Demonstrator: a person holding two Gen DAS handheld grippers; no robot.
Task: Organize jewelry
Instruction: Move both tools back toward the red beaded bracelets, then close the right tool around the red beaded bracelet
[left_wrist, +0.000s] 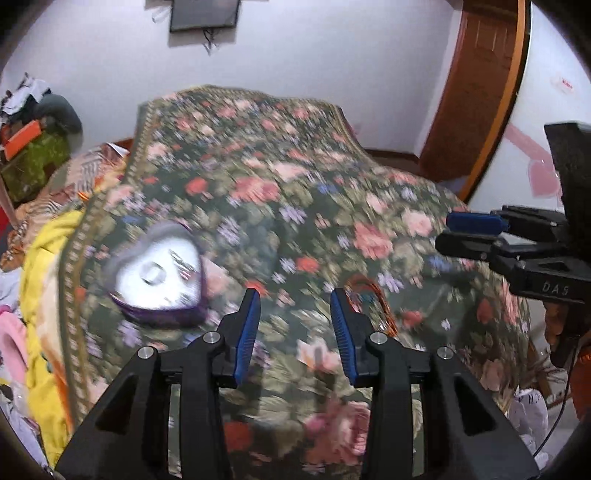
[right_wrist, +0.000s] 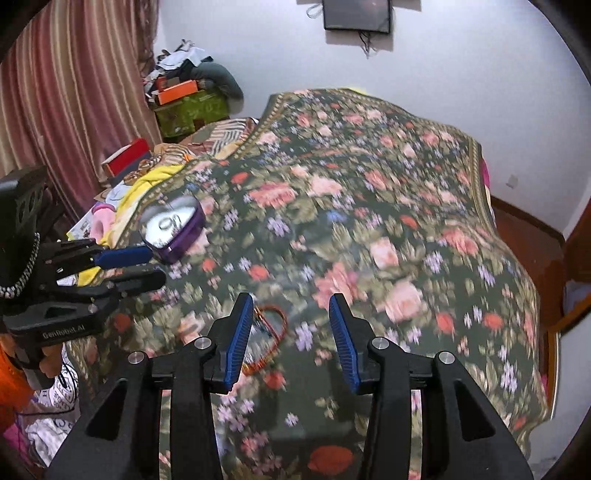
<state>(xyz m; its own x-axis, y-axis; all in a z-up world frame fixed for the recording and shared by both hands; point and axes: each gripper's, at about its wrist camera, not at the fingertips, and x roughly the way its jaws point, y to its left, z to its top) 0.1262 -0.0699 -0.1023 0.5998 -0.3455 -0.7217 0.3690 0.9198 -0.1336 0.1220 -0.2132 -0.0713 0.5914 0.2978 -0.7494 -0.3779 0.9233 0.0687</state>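
Left wrist view: left tongs hang spread over the bed, gripping nothing. Right tongs are spread too, level above the bed. Necklace lies between both tongs; heart box sits open, well left.

Floral bedspread (blurred) carries heart-shaped box and orange bangles.
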